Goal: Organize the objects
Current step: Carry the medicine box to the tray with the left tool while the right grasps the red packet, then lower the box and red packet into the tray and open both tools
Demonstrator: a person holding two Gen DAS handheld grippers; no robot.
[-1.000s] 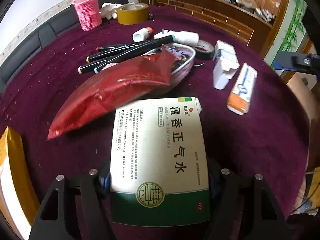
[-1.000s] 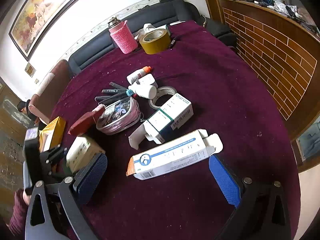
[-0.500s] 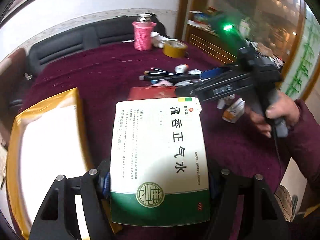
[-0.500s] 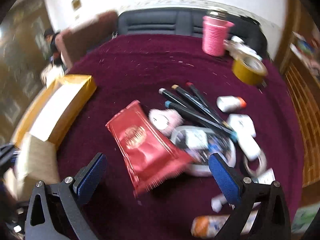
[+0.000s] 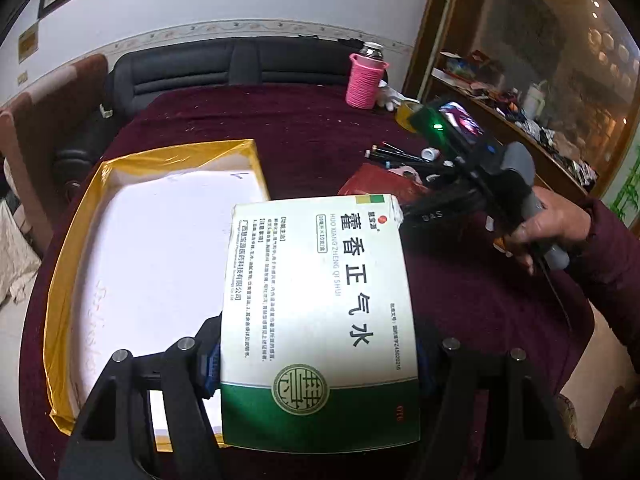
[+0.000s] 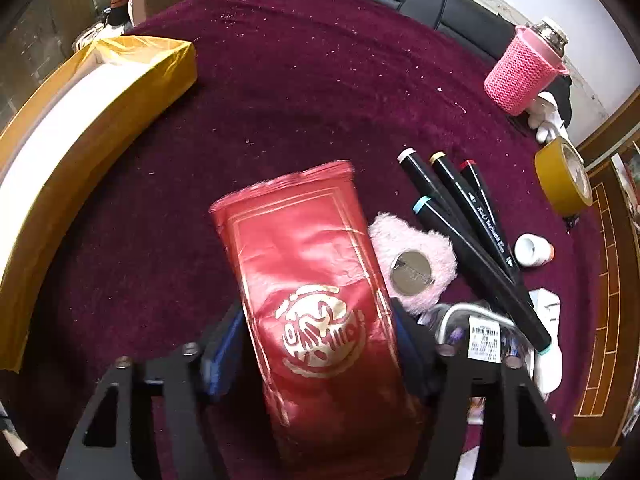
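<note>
While the gold tray (image 5: 72, 280) lies empty, a medicine box (image 5: 320, 312) is pinched in the left gripper (image 5: 316, 360) beside it, and the right gripper's (image 6: 316, 344) jaws are closing, seemingly not yet tight, around the red packet (image 6: 312, 280); pens (image 6: 460, 216) and other clutter are left unsorted.

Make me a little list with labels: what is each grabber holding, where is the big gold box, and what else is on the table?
left gripper: shut on the white and green medicine box
right gripper: jaws closing, red foil packet between them
gold box: open, white inside, nothing seen in it, on the table's left side
table cover: dark purple cloth
beside the packet: fluffy pink pouch, black markers
far side: pink knitted bottle, brown tape roll
</note>
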